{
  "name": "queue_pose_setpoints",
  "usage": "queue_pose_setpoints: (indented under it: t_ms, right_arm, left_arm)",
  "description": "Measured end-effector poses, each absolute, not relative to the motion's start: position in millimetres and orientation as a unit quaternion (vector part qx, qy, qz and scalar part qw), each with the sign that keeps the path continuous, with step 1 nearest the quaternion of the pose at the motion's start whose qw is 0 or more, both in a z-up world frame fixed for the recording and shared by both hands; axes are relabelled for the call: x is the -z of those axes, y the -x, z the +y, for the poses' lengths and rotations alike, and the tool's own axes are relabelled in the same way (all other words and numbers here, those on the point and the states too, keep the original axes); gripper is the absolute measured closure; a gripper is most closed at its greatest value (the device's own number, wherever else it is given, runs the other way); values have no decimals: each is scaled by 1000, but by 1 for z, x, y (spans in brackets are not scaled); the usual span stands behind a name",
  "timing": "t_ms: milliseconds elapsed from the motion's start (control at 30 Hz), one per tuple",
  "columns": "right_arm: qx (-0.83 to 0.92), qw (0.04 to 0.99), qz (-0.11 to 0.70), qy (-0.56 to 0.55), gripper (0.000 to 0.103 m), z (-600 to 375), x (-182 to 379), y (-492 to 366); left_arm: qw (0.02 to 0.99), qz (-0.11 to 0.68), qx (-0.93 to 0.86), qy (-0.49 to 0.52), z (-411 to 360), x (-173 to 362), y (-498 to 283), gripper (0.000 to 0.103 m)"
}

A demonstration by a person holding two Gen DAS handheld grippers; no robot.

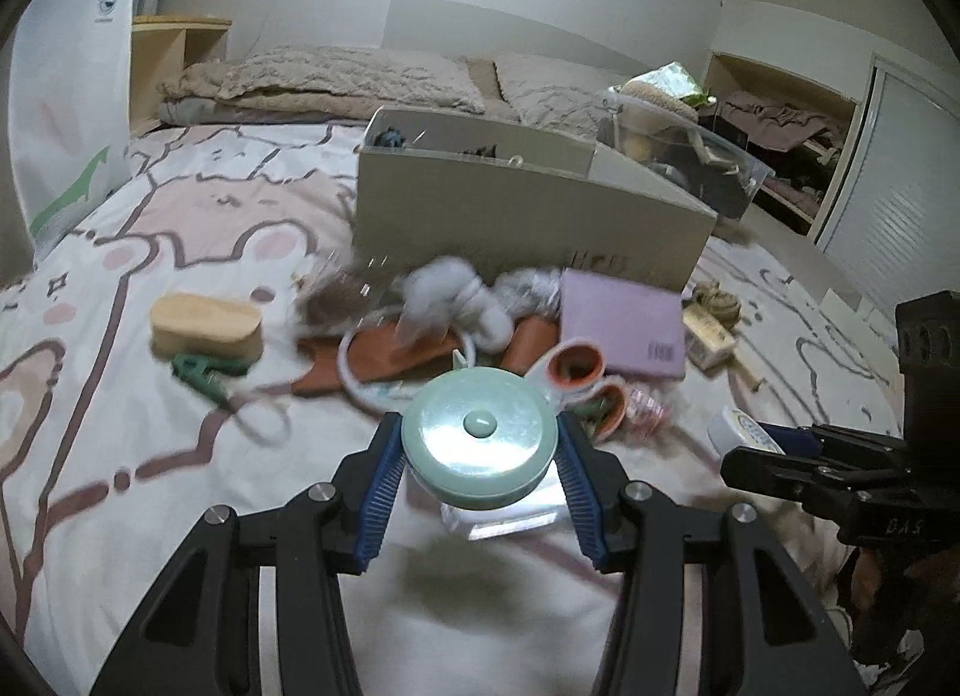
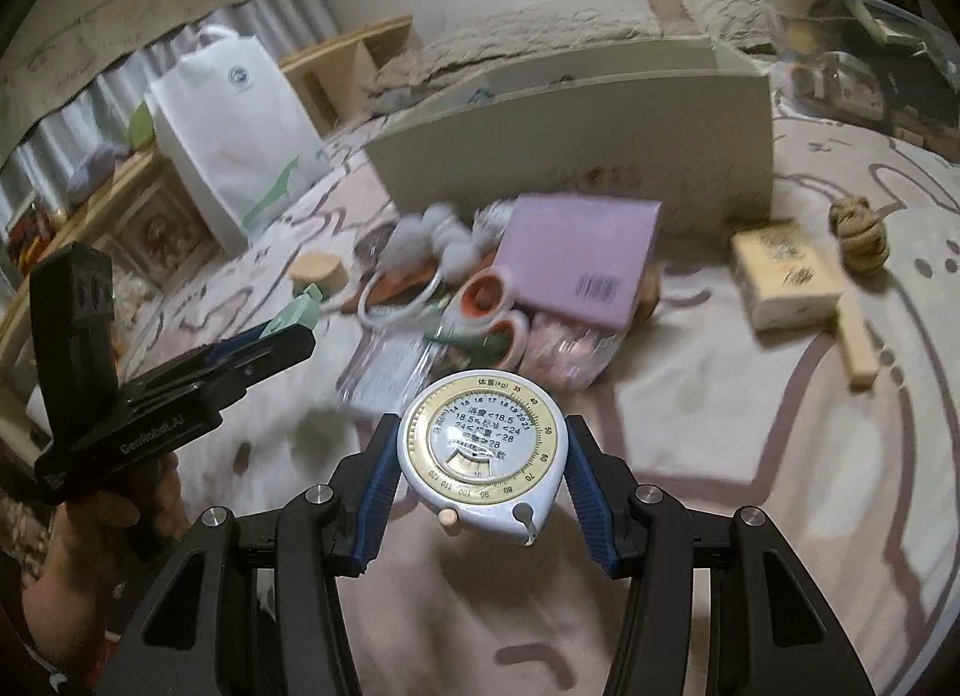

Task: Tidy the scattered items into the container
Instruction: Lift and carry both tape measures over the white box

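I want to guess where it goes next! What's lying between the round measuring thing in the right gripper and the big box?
In the right wrist view, tape rolls and a purple book lie between the dial tape measure and the box.

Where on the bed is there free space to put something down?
The bedspread is bare left of the wooden block, and also directly before both grippers. Between the pale box and the grippers it is crowded: purple book, tape rolls and fluffy toy lie packed together.

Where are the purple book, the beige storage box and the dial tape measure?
purple book (image 2: 576, 252): right wrist view, cover centre.
beige storage box (image 1: 528, 210): left wrist view, front wall.
dial tape measure (image 2: 480, 447): right wrist view, dial face.
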State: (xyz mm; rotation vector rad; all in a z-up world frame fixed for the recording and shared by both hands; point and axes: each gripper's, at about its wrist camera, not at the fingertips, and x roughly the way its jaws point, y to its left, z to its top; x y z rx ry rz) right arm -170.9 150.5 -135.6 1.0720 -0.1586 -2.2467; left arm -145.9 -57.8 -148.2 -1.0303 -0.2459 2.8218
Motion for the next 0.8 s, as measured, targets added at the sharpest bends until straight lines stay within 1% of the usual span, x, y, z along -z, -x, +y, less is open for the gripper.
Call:
queue_pose_setpoints:
  t_ms: [200,367,800]
  right_arm:
    - [871,318,-43,-373,49,153,115,192]
    - [873,318,-51,-366,49,155,101,217]
    - [866,313,-70,-385,49,157,75,293]
  left_arm:
    - [76,-76,-942,319,-45,129,173,54]
    - [87,-82,-942,313,-38,116,203,54]
    - [82,-89,-939,321,-54,89,281,54]
